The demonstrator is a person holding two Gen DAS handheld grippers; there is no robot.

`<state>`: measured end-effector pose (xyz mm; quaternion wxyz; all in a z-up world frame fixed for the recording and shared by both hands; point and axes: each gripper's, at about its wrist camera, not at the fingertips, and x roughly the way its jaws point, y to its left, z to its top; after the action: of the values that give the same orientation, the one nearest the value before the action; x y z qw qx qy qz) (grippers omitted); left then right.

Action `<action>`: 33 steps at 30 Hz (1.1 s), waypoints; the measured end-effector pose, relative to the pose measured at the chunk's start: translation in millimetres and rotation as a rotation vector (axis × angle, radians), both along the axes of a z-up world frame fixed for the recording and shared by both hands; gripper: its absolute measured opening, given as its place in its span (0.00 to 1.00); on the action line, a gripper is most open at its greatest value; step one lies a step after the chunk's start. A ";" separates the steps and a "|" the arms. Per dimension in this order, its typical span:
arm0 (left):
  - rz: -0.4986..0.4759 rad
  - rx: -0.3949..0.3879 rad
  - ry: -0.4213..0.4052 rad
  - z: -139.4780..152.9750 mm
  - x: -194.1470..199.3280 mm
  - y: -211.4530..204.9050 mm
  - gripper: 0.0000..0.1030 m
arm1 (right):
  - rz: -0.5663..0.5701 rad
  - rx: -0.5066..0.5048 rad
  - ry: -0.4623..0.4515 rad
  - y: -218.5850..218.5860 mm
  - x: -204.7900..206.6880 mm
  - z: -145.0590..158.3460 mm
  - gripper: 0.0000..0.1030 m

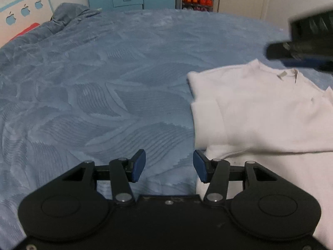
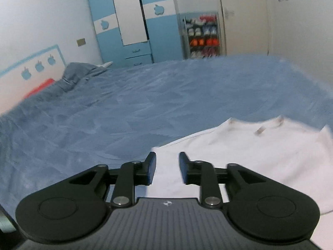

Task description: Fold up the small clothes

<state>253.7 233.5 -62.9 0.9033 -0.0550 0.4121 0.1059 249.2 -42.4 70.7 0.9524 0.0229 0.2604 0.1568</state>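
Room: bedroom with a big bed under a blue bedspread (image 1: 108, 87), a blue and white wardrobe (image 2: 133, 27) at the back wall, and a shoe rack (image 2: 203, 36) beside it with rows of shoes.
Wall: three blue apple shapes (image 1: 25, 11) in a row at 10 o'clock in the left wrist view.
Bedding: one bunched-up blue blanket (image 1: 66, 16) lies near the head of the bed, and a bit of red shows past it.
Clothes: one white shirt (image 1: 260, 112). It lies flat on the bedspread with its neck hole pointing to the far side. One sleeve looks folded in on the left side.
Tags: one small tag (image 2: 260, 130) shows inside the neck.
Claws: two.
Left gripper (image 1: 169, 167): it is low over the bed and points across it. Its two blue pads (image 1: 138, 165) are wide apart and hold nothing.
Shirt from left claw: the shirt sits from 1 to 4 o'clock. The right pad is just at the shirt's left edge, the left pad over bare bedspread.
Right gripper (image 2: 167, 168): it is up above the shirt and points at the wardrobe. Its two fingers are apart with a small gap and hold nothing. In the left wrist view it is a dark blur at 2 o'clock.
Shirt from right claw: the shirt lies under the fingers and spreads out to 3 o'clock. I cannot tell if the fingers touch it.
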 end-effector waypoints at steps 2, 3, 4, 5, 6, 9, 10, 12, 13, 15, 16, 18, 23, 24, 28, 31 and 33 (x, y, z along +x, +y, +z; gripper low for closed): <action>-0.001 -0.012 -0.003 2.1 -1.4 -0.5 0.50 | -0.009 -0.019 -0.008 -25.9 -9.4 7.3 0.34; -0.003 -0.010 -0.001 2.5 -1.8 -1.1 0.50 | -0.018 -0.027 -0.008 -33.0 -21.1 9.5 0.34; -0.008 -0.005 0.001 2.9 -2.7 -3.0 0.50 | -0.031 -0.038 -0.009 -47.9 -32.0 12.1 0.34; -0.016 0.003 0.004 3.2 -4.4 -5.8 0.50 | -0.040 -0.057 -0.012 -60.6 -44.2 12.0 0.34; -0.021 0.007 0.009 4.0 -6.1 -8.3 0.50 | -0.050 -0.083 -0.016 -69.5 -51.6 11.5 0.34; -0.031 -0.004 0.021 6.7 -19.7 -15.4 0.50 | -0.091 -0.181 -0.014 -101.8 -75.8 -2.5 0.34; -0.031 -0.009 0.026 7.4 -24.8 -18.4 0.50 | -0.112 -0.215 -0.010 -124.3 -90.7 -3.5 0.34; -0.036 -0.014 0.051 8.1 -34.6 -25.3 0.50 | -0.144 -0.251 0.003 -154.4 -110.5 -8.7 0.35; -0.049 -0.008 0.062 8.1 -41.3 -30.7 0.51 | -0.160 -0.261 0.016 -173.6 -125.0 -11.0 0.38; -0.066 0.007 0.079 6.4 -61.6 -40.9 0.51 | -0.189 -0.266 0.041 -204.1 -150.1 -17.8 0.45; -0.066 0.009 0.095 3.8 -73.3 -45.2 0.51 | -0.206 -0.268 0.052 -218.3 -163.3 -22.0 0.49; -0.073 -0.008 0.123 -2.9 -94.2 -52.2 0.51 | -0.229 -0.285 0.069 -236.9 -183.7 -32.2 0.53; -0.088 -0.035 0.213 -22.2 -152.9 -68.3 0.51 | -0.234 -0.329 0.135 -261.4 -219.0 -63.0 0.62; -0.095 -0.036 0.229 -25.2 -162.2 -71.5 0.51 | -0.236 -0.344 0.150 -263.1 -224.0 -70.8 0.63; -0.120 -0.059 0.287 -35.2 -196.9 -81.0 0.51 | -0.258 -0.358 0.225 -276.3 -241.8 -91.0 0.63; -0.141 -0.087 0.299 -38.2 -213.6 -86.2 0.53 | -0.260 -0.313 0.306 -287.1 -246.2 -102.9 0.63; -0.144 -0.099 0.314 -43.2 -216.0 -85.5 0.55 | -0.288 -0.227 0.367 -296.7 -241.8 -107.9 0.63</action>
<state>37.7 148.0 -106.0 0.8293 -0.0525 0.5556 0.0280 7.4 -339.2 -37.2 0.8982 -0.0194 0.4389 -0.0175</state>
